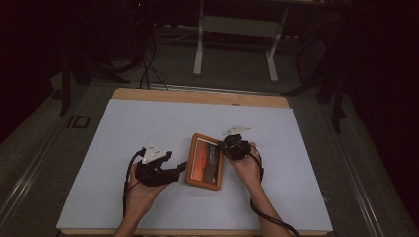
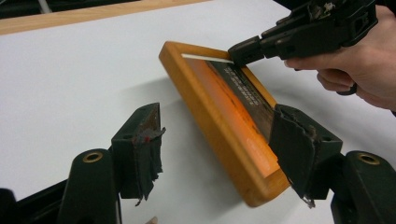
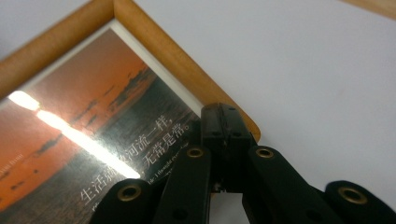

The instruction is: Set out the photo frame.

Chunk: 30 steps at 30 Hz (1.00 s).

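Observation:
A wooden picture frame (image 1: 205,163) with an orange sunset print and white lettering lies on the white sheet. My left gripper (image 1: 181,168) is at its left side, open. In the left gripper view (image 2: 217,116) its jaws straddle the frame's (image 2: 219,107) near end, and the left pad (image 2: 142,149) stands apart from the wood. My right gripper (image 1: 225,146) is shut with nothing between its jaws. Its closed tips (image 3: 223,116) rest on the glass at a corner of the frame (image 3: 93,116). The left gripper view also shows this gripper (image 2: 240,53) on the far corner.
The white sheet (image 1: 148,123) covers most of the wooden tabletop (image 1: 197,96), with bare sheet on every side of the frame. Behind the table stand white desk legs (image 1: 197,49) and cables (image 1: 148,64) on the dark floor.

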Each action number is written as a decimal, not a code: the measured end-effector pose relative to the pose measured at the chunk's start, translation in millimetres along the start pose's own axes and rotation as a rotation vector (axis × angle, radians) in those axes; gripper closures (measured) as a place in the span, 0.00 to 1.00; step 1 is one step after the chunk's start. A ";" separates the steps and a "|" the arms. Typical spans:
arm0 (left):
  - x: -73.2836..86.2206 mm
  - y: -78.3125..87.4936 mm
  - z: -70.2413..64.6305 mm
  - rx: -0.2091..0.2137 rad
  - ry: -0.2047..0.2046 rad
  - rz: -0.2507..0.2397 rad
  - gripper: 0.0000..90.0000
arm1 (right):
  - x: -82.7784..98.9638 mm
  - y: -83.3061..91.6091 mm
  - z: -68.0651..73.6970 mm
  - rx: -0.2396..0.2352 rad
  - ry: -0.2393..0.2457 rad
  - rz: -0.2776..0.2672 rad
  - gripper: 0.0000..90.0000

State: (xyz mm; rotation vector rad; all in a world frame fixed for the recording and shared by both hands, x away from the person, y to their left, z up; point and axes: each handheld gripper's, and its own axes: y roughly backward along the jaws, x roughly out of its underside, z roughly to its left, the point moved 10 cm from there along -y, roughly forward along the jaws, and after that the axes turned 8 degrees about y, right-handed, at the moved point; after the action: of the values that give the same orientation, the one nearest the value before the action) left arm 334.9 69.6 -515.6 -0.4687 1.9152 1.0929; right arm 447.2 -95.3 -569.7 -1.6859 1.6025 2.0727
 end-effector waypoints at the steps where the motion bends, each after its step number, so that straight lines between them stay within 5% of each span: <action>1: 0.4 -0.7 0.4 0.000 0.002 0.000 0.39 | 1.8 -0.4 -0.8 -0.001 -0.005 0.003 1.00; 10: 2.6 -3.7 -4.4 0.019 0.006 0.008 0.38 | 13.9 -5.9 -6.0 -0.010 -0.058 0.019 1.00; 23: 12.6 -19.2 -16.8 0.055 0.016 0.035 0.24 | 14.8 -5.8 -5.5 -0.006 -0.056 0.011 1.00; 30: 24.8 -33.5 -23.9 0.100 0.030 0.089 0.24 | 15.1 -5.7 -4.9 0.004 -0.059 0.002 1.00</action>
State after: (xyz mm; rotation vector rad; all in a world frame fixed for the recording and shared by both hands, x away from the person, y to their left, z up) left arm 331.4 33.6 -547.2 -0.3490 2.0229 1.0454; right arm 447.7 -104.1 -584.0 -1.6075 1.5902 2.0980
